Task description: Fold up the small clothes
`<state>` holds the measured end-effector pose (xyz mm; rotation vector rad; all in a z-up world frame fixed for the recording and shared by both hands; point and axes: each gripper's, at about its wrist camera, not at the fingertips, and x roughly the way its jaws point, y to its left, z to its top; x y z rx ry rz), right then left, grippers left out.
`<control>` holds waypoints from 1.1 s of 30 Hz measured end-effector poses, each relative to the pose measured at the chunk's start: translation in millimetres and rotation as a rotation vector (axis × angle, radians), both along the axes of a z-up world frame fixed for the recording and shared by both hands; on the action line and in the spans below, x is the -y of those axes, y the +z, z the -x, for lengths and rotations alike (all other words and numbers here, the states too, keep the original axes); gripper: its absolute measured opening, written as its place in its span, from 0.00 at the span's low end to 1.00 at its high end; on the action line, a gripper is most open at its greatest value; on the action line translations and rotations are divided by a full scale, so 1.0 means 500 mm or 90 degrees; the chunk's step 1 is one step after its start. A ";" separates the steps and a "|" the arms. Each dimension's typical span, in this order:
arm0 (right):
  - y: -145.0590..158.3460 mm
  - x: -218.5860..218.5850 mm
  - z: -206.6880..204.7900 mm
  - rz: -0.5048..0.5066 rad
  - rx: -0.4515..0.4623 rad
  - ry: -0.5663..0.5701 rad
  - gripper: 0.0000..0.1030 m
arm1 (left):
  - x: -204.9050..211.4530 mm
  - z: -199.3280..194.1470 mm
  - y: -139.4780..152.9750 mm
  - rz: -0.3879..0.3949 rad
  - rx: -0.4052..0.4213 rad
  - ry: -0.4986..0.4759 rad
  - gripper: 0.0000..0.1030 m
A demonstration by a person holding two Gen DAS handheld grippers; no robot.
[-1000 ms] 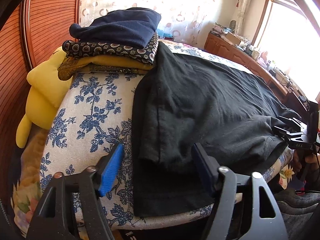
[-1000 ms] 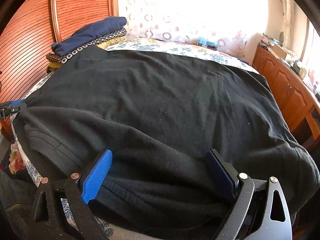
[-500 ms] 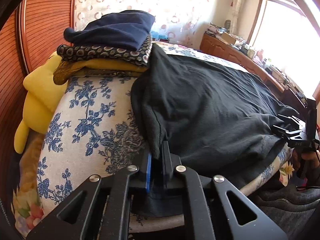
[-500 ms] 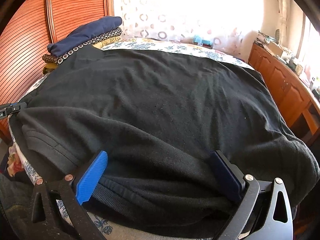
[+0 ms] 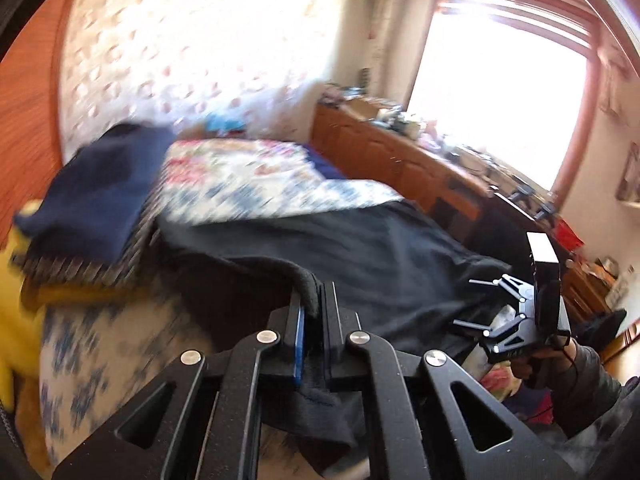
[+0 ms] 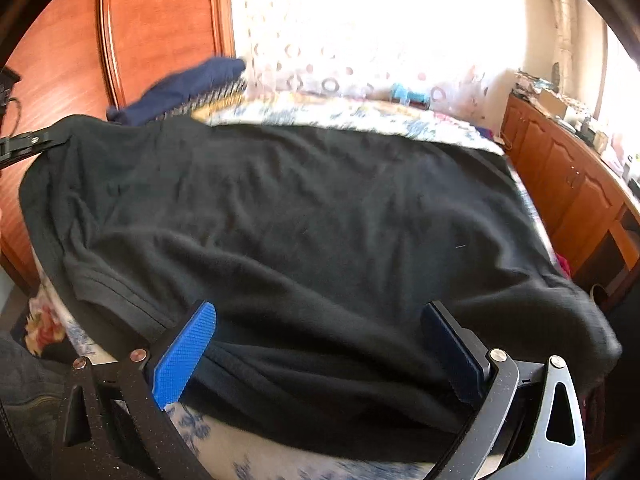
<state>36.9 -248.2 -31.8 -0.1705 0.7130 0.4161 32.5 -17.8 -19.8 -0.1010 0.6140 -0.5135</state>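
Note:
A black T-shirt (image 6: 320, 216) lies spread over the floral bed cover. My left gripper (image 5: 313, 312) is shut on the shirt's left edge (image 5: 308, 286) and holds it raised above the bed; the shirt (image 5: 380, 256) drapes away from it. My right gripper (image 6: 320, 344) is open, its blue pads on either side of the shirt's near edge, with bunched cloth between them. The right gripper also shows in the left wrist view (image 5: 480, 300) at the shirt's far corner. The left wrist view is motion-blurred.
A stack of folded clothes, navy on top (image 5: 100, 192), sits at the bed's left by the wooden headboard (image 6: 160, 32). A yellow plush (image 5: 12, 280) lies beside it. A wooden dresser (image 5: 400, 168) with clutter runs along the right under the window.
My left gripper closed on the shirt's left edge and has lifted it up and toward the right. My right gripper stays open around the near edge, barely moved.

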 end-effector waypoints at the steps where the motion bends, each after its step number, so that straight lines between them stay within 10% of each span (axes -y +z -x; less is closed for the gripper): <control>1: 0.009 0.016 0.004 -0.006 0.007 -0.007 0.99 | 0.023 -0.008 0.013 -0.003 0.007 -0.014 0.07; 7: 0.058 0.124 0.037 -0.007 0.050 -0.062 0.84 | 0.161 -0.064 0.073 -0.003 0.025 -0.099 0.07; 14: 0.057 0.215 0.058 -0.003 0.051 -0.107 0.42 | 0.326 -0.096 0.123 -0.021 0.034 -0.200 0.07; 23: 0.059 0.277 0.069 -0.020 0.054 -0.170 0.41 | 0.468 -0.098 0.131 -0.048 0.032 -0.240 0.08; 33: 0.059 0.285 0.053 -0.021 0.064 -0.186 0.41 | 0.405 -0.094 0.119 -0.048 0.051 -0.215 0.73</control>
